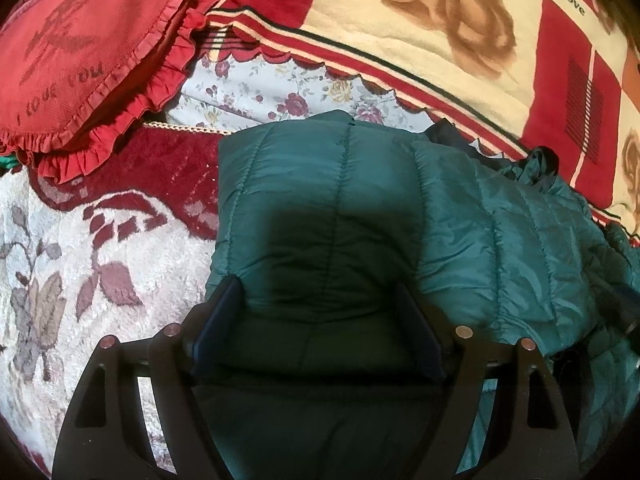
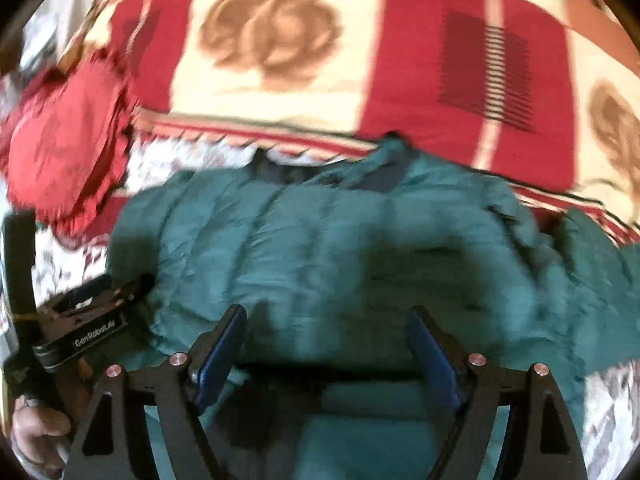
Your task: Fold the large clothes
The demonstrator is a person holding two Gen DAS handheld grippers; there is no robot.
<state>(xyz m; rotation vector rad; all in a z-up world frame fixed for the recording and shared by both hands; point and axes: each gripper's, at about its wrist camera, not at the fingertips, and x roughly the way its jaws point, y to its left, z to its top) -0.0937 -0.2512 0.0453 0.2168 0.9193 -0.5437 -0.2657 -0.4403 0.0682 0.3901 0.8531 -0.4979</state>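
Observation:
A dark green quilted puffer jacket (image 1: pixel 360 208) lies on the bed in a folded, thick bundle, with dark lining showing at its far edge. My left gripper (image 1: pixel 316 300) is open, its blue-padded fingers (image 1: pixel 218 320) spread just above the jacket's near left part. The jacket also fills the middle of the blurred right wrist view (image 2: pixel 340 240). My right gripper (image 2: pixel 326 332) is open above the jacket's near edge, holding nothing. The left gripper's black body (image 2: pixel 88 320) shows at the left of the right wrist view, held by a hand.
A red frilled heart cushion (image 1: pixel 88 52) lies at the far left. A red and cream rose-patterned blanket (image 1: pixel 440 40) lies behind the jacket. A floral sheet (image 1: pixel 280 92) and a white and maroon fleece bedcover (image 1: pixel 100 260) lie under and left of the jacket.

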